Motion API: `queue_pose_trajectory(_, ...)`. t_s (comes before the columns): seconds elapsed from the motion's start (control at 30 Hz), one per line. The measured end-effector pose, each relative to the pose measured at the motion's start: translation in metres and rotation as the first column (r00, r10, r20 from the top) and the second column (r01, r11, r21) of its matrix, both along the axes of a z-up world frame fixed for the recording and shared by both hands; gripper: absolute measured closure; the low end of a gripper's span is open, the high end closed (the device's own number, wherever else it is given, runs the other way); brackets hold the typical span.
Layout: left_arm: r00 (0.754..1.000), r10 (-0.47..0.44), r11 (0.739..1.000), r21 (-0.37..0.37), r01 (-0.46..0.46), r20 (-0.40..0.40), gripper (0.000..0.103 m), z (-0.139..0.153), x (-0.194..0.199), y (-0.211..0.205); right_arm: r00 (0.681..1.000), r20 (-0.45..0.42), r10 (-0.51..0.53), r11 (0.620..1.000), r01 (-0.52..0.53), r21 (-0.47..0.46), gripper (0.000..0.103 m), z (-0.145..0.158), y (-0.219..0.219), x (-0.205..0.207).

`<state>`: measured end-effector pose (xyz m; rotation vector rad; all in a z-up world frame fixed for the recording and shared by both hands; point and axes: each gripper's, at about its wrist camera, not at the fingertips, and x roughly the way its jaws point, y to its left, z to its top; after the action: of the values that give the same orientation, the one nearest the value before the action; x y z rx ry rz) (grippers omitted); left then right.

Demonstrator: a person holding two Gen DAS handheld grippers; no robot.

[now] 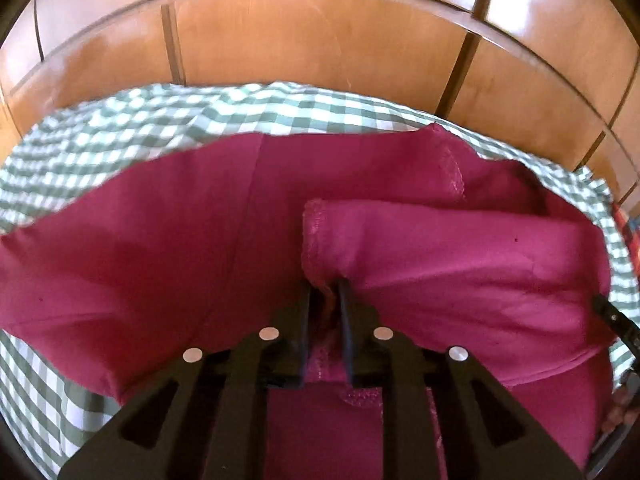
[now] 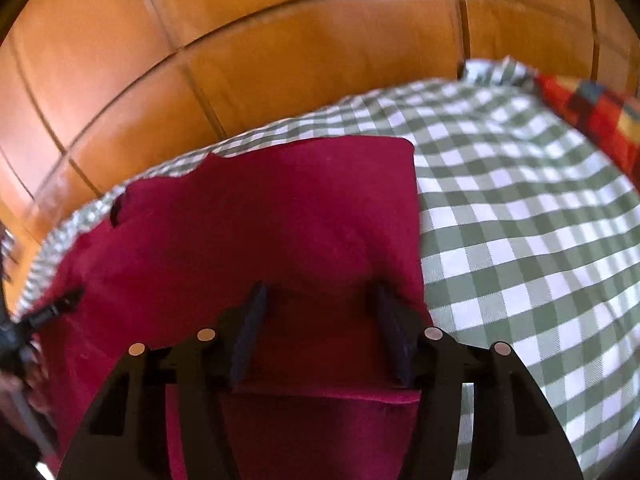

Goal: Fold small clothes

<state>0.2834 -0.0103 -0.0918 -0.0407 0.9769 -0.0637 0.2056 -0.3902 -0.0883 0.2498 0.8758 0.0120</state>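
Note:
A magenta garment (image 1: 200, 240) lies spread on a green-and-white checked cloth (image 1: 100, 140). One sleeve (image 1: 440, 248) is folded across it. My left gripper (image 1: 326, 292) has its jaws close together, with the sleeve's stitched hem pinched between them. In the right wrist view the same garment (image 2: 260, 220) fills the middle, its straight right edge lying on the checked cloth (image 2: 520, 220). My right gripper (image 2: 320, 300) hovers over the garment's near right part, its fingers (image 2: 256, 304) wide apart and pressing on nothing. Each gripper's tip shows at the edge of the other's view.
Glossy wooden panels (image 1: 320, 40) rise right behind the checked surface. A red, yellow and blue patchwork cloth (image 2: 592, 116) lies at the far right. A person's hand (image 2: 24, 392) holds the left gripper at the lower left of the right wrist view.

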Motion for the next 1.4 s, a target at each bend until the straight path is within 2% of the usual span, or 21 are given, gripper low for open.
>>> queue_pose_trajectory(0.03, 1.000, -0.004, 0.999, 0.035, 0.003, 0.013, 0.088, -0.001, -0.002, -0.005, 1.000, 0.001, 0.002, 1.000, -0.002, -0.019, 0.046, 0.000, 0.003, 0.000)
queue_pose_trajectory(0.1, 1.000, 0.001, 0.999, 0.049, -0.002, 0.021, 0.085, -0.001, -0.004, -0.005, 1.000, 0.000, 0.011, 1.000, -0.011, -0.029, 0.043, 0.001, 0.005, 0.000)
queue_pose_trajectory(0.17, 1.000, 0.019, 1.000, 0.003, -0.019, 0.005, 0.080, 0.001, -0.006, 0.003, 1.000, -0.001, 0.016, 0.999, -0.016, -0.043, 0.042, 0.001, 0.007, 0.000)
queue_pose_trajectory(0.2, 0.999, 0.037, 0.998, -0.044, -0.038, -0.016, 0.077, 0.003, -0.009, 0.011, 1.000, -0.002, 0.018, 0.999, -0.018, -0.051, 0.041, 0.001, 0.009, 0.000)
queue_pose_trajectory(0.27, 0.998, 0.069, 0.994, -0.084, -0.069, -0.009, 0.073, 0.011, -0.021, 0.023, 1.000, -0.006, 0.021, 0.997, -0.021, -0.069, 0.039, 0.000, 0.014, 0.002)
queue_pose_trajectory(0.43, 0.995, 0.087, 0.996, -0.007, -0.086, 0.039, 0.072, 0.018, -0.057, 0.033, 1.000, -0.024, 0.020, 0.989, -0.023, -0.146, 0.037, -0.002, 0.023, 0.006)
queue_pose_trajectory(0.53, 0.993, 0.109, 0.994, -0.001, -0.109, 0.049, 0.074, 0.024, -0.074, 0.042, 0.999, -0.046, 0.023, 0.983, -0.031, -0.184, 0.036, 0.000, 0.027, 0.009)
queue_pose_trajectory(0.63, 0.989, 0.127, 0.992, 0.003, -0.127, 0.073, 0.061, 0.031, -0.090, 0.050, 0.997, -0.074, 0.006, 0.964, -0.025, -0.263, 0.028, 0.011, 0.038, 0.009)
queue_pose_trajectory(0.7, 0.985, 0.140, 0.990, 0.009, -0.141, 0.103, 0.047, 0.037, -0.100, 0.055, 0.998, -0.057, 0.004, 0.974, -0.017, -0.228, 0.024, 0.022, 0.046, -0.002)
queue_pose_trajectory(0.73, 0.982, 0.151, 0.988, 0.011, -0.153, 0.118, 0.044, 0.040, -0.106, 0.058, 0.999, -0.045, 0.027, 0.979, -0.035, -0.203, 0.024, 0.028, 0.052, -0.009)
queue_pose_trajectory(0.8, 0.979, 0.161, 0.987, 0.006, -0.163, 0.128, 0.043, 0.043, -0.113, 0.064, 0.997, -0.026, 0.072, 0.978, -0.076, -0.193, 0.019, 0.035, 0.069, -0.025)
queue_pose_trajectory(0.9, 0.973, 0.185, 0.983, -0.020, -0.184, 0.137, 0.041, 0.049, -0.126, 0.076, 0.988, -0.033, 0.148, 0.977, -0.151, -0.148, 0.018, 0.035, 0.093, -0.052)
queue_pose_trajectory(0.97, 0.964, 0.213, 0.977, -0.045, -0.208, 0.162, 0.034, 0.056, -0.139, 0.087, 0.982, -0.050, 0.184, 0.967, -0.190, -0.167, 0.016, 0.028, 0.107, -0.069)
queue_pose_trajectory(1.03, 0.956, 0.234, 0.972, -0.059, -0.227, 0.178, 0.033, 0.061, -0.149, 0.096, 0.977, -0.072, 0.199, 0.958, -0.209, -0.194, 0.016, 0.020, 0.118, -0.081)
queue_pose_trajectory(1.23, 0.938, 0.280, 0.960, -0.072, -0.271, 0.203, 0.033, 0.069, -0.173, 0.122, 0.979, -0.083, 0.185, 0.953, -0.200, -0.226, 0.004, 0.005, 0.125, -0.103)
queue_pose_trajectory(1.4, 0.923, 0.328, 0.945, -0.074, -0.319, 0.204, 0.030, 0.065, -0.186, 0.145, 0.980, -0.084, 0.182, 0.952, -0.197, -0.233, 0.004, -0.001, 0.125, -0.105)
